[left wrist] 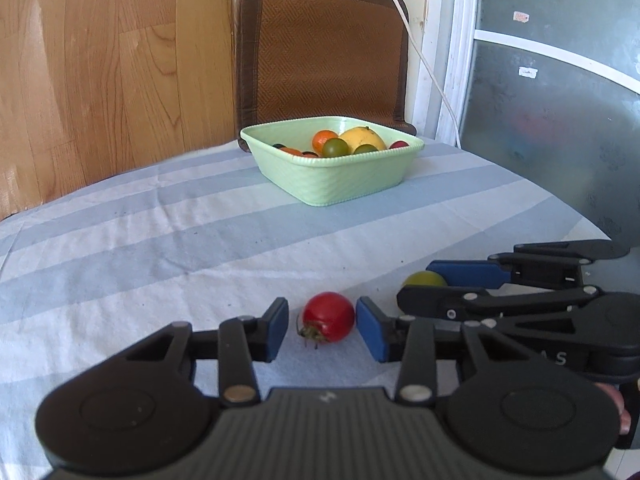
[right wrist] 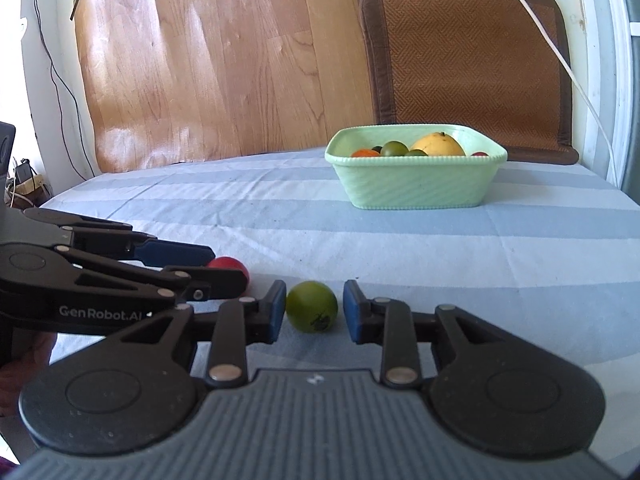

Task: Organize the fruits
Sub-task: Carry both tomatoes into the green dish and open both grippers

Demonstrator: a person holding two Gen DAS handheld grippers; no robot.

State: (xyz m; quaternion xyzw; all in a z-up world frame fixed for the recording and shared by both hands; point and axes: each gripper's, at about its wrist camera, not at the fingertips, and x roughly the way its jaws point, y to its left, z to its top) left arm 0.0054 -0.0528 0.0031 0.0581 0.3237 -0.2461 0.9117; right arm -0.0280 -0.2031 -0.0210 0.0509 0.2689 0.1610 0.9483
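Note:
A red tomato (left wrist: 329, 317) lies on the striped cloth between the open jaws of my left gripper (left wrist: 322, 328), with small gaps on both sides. A green tomato (right wrist: 312, 306) lies between the open jaws of my right gripper (right wrist: 314, 310), close to the left pad, apart from the right one. The two grippers sit side by side; in the left wrist view the right gripper (left wrist: 416, 282) straddles the green tomato (left wrist: 424, 279), and the right wrist view shows the left gripper (right wrist: 228, 266) around the red tomato (right wrist: 228, 265). A pale green basket (left wrist: 332, 184) with several fruits stands farther back.
The basket also shows in the right wrist view (right wrist: 416, 188). A brown woven mat (left wrist: 320, 52) leans on the wall behind it, with a white cable (left wrist: 424, 60) hanging past. A wooden board (right wrist: 216, 64) leans at the back left. The table edge curves away at the right.

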